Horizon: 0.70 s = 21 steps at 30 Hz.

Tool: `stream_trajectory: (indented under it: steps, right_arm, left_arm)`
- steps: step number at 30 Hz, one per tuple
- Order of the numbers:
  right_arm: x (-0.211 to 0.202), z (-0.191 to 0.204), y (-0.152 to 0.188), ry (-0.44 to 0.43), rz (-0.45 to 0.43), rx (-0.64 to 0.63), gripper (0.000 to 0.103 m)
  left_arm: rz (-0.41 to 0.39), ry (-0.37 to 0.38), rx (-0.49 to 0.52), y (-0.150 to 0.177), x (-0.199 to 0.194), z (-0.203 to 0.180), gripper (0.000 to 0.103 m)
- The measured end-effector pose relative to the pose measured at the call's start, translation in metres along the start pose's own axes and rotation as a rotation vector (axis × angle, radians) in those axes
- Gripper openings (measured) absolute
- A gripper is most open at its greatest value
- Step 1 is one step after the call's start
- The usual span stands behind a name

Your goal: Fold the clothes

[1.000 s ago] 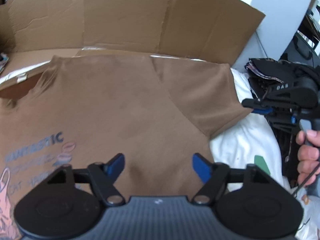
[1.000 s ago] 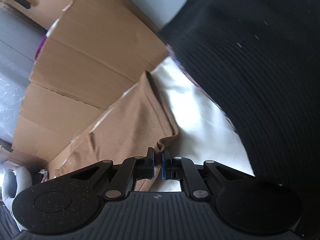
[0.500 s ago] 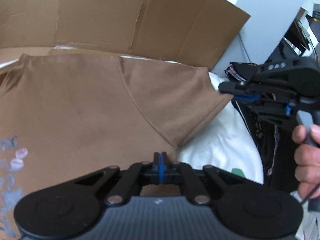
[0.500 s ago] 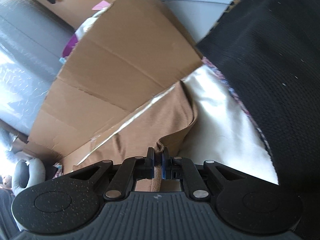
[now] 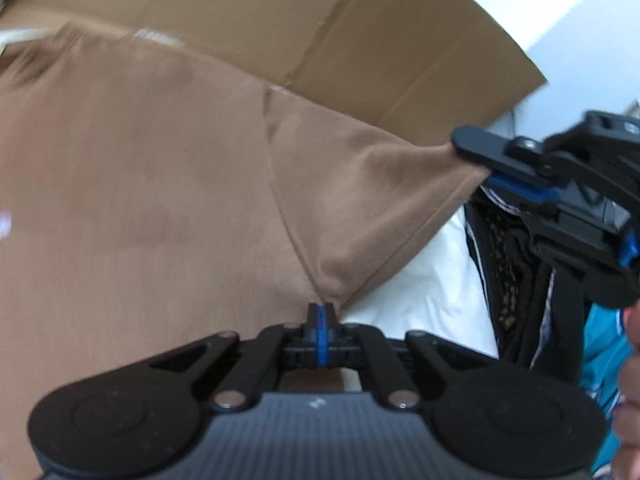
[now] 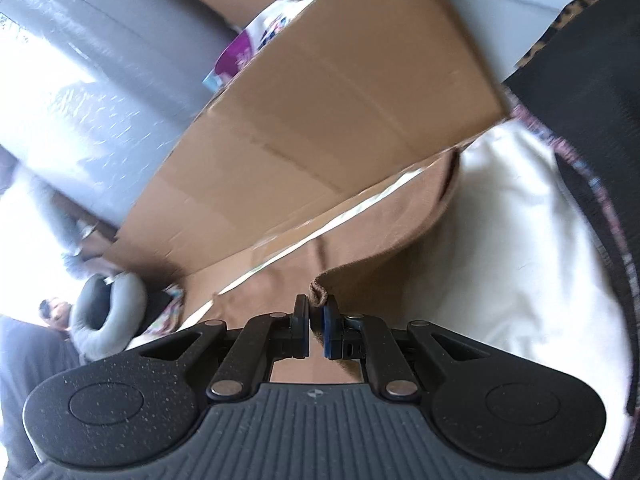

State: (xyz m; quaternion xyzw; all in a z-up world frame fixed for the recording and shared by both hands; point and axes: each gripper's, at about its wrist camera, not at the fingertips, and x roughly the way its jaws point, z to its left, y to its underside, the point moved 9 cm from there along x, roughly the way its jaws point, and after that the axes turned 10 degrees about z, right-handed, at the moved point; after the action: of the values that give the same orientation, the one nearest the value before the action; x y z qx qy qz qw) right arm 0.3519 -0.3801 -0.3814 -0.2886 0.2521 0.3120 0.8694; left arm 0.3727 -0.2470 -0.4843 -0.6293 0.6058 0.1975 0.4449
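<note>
A brown T-shirt lies spread over flattened cardboard. My left gripper is shut, its blue pads pinching the shirt at the underarm where the sleeve meets the body. The sleeve's outer corner is lifted by my right gripper, which comes in from the right. In the right wrist view that gripper is shut on the brown sleeve hem, and the fabric runs away from it toward the cardboard.
A white sheet covers the surface to the right of the shirt. Dark clothes and a teal item are piled at the right. A grey padded roll, a grey neck pillow and a person sit beyond the cardboard.
My left gripper went from open above the shirt to shut on the underarm. The right gripper has risen with the sleeve corner, pulling the sleeve taut off the sheet.
</note>
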Motion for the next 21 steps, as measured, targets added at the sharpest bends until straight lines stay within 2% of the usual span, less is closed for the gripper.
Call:
stream_trajectory:
  steps: [8,16,21]
  right_arm:
    - [0.015,0.031,0.021,-0.066,0.095,-0.076,0.005]
    - [0.022,0.036,0.045,-0.103,0.171,-0.065,0.004]
    - [0.024,0.032,0.061,-0.114,0.231,-0.043,0.008]
  left_arm:
    - [-0.051,0.111,-0.244,0.011,0.005,0.019,0.0]
    - [-0.087,0.192,-0.406,0.012,0.012,0.029,0.002]
    - [-0.086,0.224,-0.449,0.012,0.014,0.032,0.002]
